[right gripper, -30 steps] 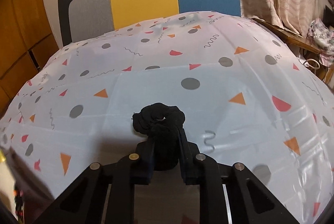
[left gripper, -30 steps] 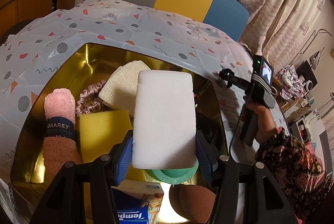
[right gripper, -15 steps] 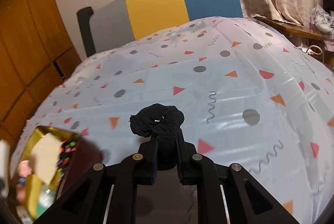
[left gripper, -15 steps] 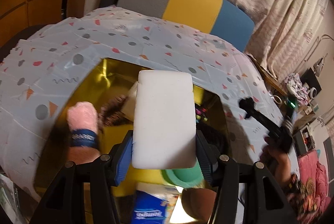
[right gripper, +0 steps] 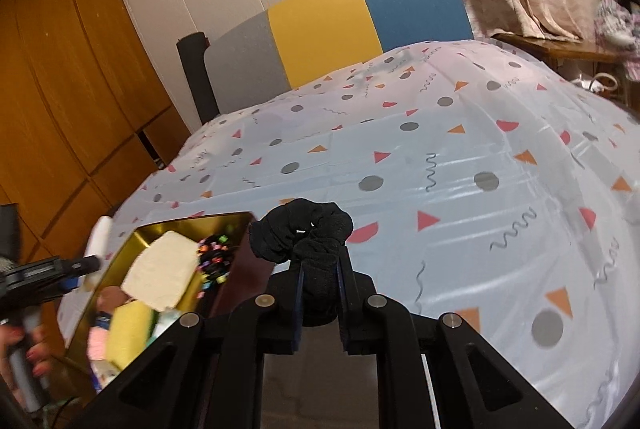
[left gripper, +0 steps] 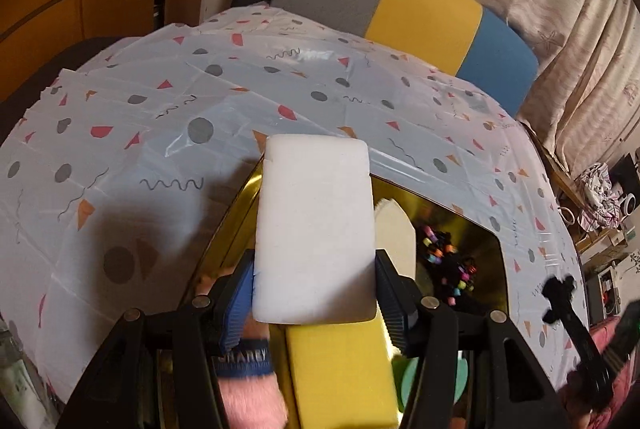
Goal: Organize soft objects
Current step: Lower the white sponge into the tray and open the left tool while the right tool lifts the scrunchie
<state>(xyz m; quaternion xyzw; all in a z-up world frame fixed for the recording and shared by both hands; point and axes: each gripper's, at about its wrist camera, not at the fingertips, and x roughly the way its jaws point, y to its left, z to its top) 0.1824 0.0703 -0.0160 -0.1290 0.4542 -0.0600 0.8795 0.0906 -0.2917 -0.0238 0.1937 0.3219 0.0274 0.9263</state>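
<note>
My left gripper (left gripper: 316, 297) is shut on a white foam sponge (left gripper: 314, 229), held upright over the left edge of a gold tray (left gripper: 472, 225). In the tray lie a yellow sponge (left gripper: 340, 373), a pink fluffy roll with a blue band (left gripper: 248, 389), a cream cloth (left gripper: 396, 233) and a beaded black item (left gripper: 448, 261). My right gripper (right gripper: 319, 289) is shut on a black scrunchie (right gripper: 300, 231), held above the patterned tablecloth just right of the gold tray (right gripper: 168, 229). The right gripper also shows at the lower right of the left wrist view, its black scrunchie (left gripper: 558, 289) at the tip.
A patterned plastic tablecloth (left gripper: 200, 117) covers the table. A grey, yellow and blue chair back (right gripper: 332, 29) stands behind it. Curtains (left gripper: 560, 9) hang at the right, wooden cabinets (right gripper: 60, 89) at the left. A hand (right gripper: 28, 349) grips the left tool.
My left gripper has shifted left with the white sponge, from over the tray's middle to its left edge. My right gripper has carried the scrunchie leftward, bringing the tray into its view.
</note>
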